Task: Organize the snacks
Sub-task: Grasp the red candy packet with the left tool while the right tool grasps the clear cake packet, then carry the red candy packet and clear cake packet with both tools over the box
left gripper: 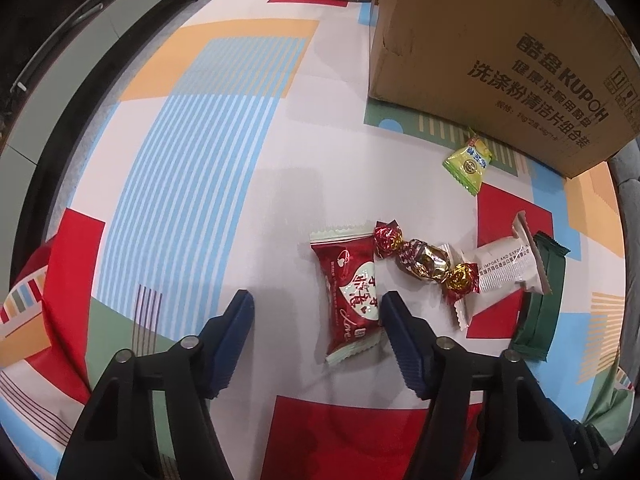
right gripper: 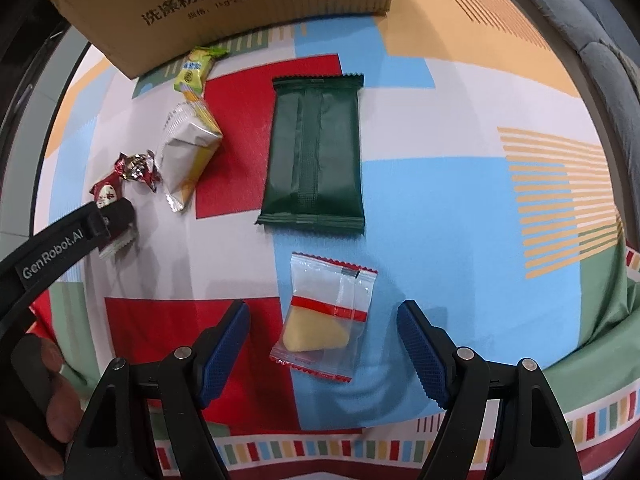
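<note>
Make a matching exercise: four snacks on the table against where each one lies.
1. red packet
2. clear packet
3. green packet
4. lime sachet

A. by the box
B. between the right gripper's fingers
C. between the left gripper's fingers
D. beyond the clear packet

Pairs: 1-C, 2-B, 3-D, 4-A

Flat on the patterned cloth lie a red snack packet [left gripper: 350, 296], foil candies [left gripper: 424, 260], a white packet [left gripper: 506, 266], a dark green packet [right gripper: 314, 152] and a clear cheese packet [right gripper: 328, 316].

A counter [left gripper: 248, 168] under a colour-block cloth; grey-green cabinet fronts [left gripper: 60, 92] beyond; grey cushioned seat [right gripper: 600, 48] alongside.
</note>
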`<act>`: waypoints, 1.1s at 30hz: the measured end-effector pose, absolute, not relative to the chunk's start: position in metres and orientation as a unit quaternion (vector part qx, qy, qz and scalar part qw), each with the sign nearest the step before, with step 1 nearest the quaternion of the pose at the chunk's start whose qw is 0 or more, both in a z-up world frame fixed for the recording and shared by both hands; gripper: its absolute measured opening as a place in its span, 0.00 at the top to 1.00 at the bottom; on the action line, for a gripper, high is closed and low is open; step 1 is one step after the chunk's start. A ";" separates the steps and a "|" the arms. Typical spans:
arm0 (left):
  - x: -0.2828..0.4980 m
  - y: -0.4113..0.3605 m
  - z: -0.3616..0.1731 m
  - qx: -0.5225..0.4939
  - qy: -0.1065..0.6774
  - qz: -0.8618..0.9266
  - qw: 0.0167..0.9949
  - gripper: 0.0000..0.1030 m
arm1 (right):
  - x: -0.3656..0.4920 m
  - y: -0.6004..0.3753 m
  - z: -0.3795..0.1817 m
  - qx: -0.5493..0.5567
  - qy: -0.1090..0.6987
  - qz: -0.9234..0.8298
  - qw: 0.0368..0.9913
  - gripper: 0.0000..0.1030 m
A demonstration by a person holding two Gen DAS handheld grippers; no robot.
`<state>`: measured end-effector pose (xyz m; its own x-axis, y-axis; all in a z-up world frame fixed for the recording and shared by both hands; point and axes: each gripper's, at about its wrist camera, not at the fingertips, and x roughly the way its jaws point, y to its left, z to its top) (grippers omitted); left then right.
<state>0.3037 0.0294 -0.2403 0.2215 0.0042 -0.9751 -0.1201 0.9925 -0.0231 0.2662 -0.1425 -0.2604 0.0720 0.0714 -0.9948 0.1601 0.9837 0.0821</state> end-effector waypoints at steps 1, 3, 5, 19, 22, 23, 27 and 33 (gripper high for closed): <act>0.305 0.029 -0.240 -0.045 0.621 0.041 0.781 0.41 | 0.267 -0.142 -0.261 0.085 0.680 -0.031 0.728 0.26; 0.306 0.028 -0.239 -0.042 0.618 0.043 0.784 0.46 | 0.269 -0.144 -0.262 0.084 0.678 -0.032 0.730 0.26; 0.309 0.027 -0.238 -0.041 0.614 0.042 0.787 0.54 | 0.271 -0.144 -0.262 0.079 0.677 -0.035 0.731 0.29; 0.292 0.013 -0.229 -0.035 0.606 0.021 0.795 0.79 | 0.279 -0.138 -0.256 0.063 0.664 -0.032 0.744 0.72; 0.290 0.015 -0.227 -0.034 0.605 0.021 0.795 0.79 | 0.280 -0.137 -0.255 0.067 0.663 -0.030 0.745 0.73; 0.289 0.017 -0.227 -0.034 0.605 0.021 0.795 0.79 | 0.280 -0.137 -0.255 0.069 0.663 -0.029 0.745 0.74; 0.284 0.018 -0.223 -0.032 0.602 0.019 0.797 0.79 | 0.275 -0.141 -0.255 0.073 0.660 -0.026 0.747 0.74; 0.280 0.018 -0.216 -0.031 0.597 0.018 0.802 0.79 | 0.270 -0.145 -0.243 0.076 0.650 -0.021 0.756 0.74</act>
<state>0.2804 0.0179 -0.2156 0.2868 -0.0087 -0.9579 -0.0650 0.9975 -0.0285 0.2704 -0.1449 -0.2434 0.1540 0.0666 -0.9858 0.1312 0.9875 0.0872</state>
